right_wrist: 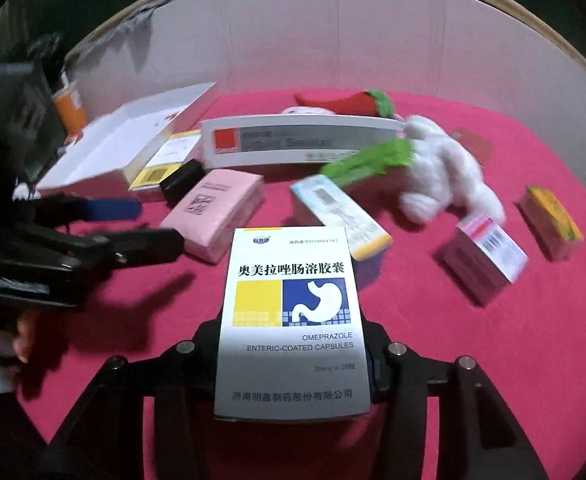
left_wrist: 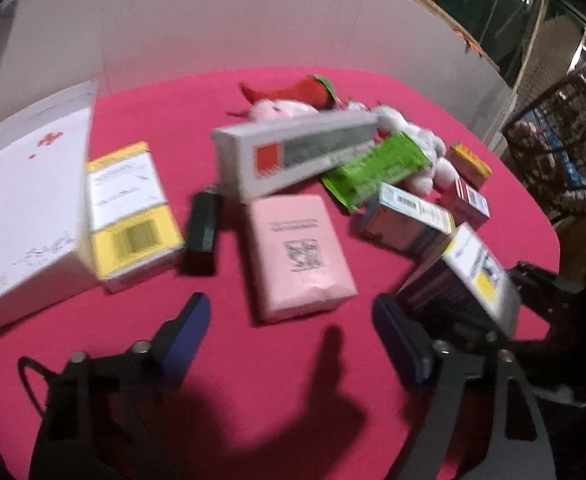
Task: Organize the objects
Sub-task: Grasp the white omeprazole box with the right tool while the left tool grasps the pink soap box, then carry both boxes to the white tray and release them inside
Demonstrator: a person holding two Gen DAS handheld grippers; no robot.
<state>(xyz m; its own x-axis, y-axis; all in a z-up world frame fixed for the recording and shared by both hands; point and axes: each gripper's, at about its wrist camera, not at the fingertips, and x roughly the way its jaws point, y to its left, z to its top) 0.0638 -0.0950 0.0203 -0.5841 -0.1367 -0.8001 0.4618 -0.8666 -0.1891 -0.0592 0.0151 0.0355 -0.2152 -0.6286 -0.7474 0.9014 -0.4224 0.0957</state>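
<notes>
Looking along the left hand-held gripper, the left wrist view shows its two blue-padded fingers spread apart above the red-covered table, with nothing between them; this gripper is released. Just ahead of the fingers a pink box lies flat on the cloth. To its left a small dark green object rests beside a yellow-and-white box, which touches an open white case with a red cross. Behind the pink box a long white carton with an orange square leans over a green packet. A red chilli plush, a pink plush and a white plush toy lie at the rear. Several smaller boxes sit at right; the picture is blurred there. At the right edge the omeprazole box appears tilted, with dark gripper parts against it.

The right wrist view shows the right hand-held gripper clenched on the omeprazole box: the box stands between the two fingers, above the table, its printed face toward the camera. The pads are hidden behind the box. The left hand-held gripper enters from the left, near the pink box, with a person's fingers visible at the handle. Beyond lie a light blue box with a yellow end, a pink-and-white box and a yellow-topped box, well apart from each other. The white plush toy rests near the long white carton.
</notes>
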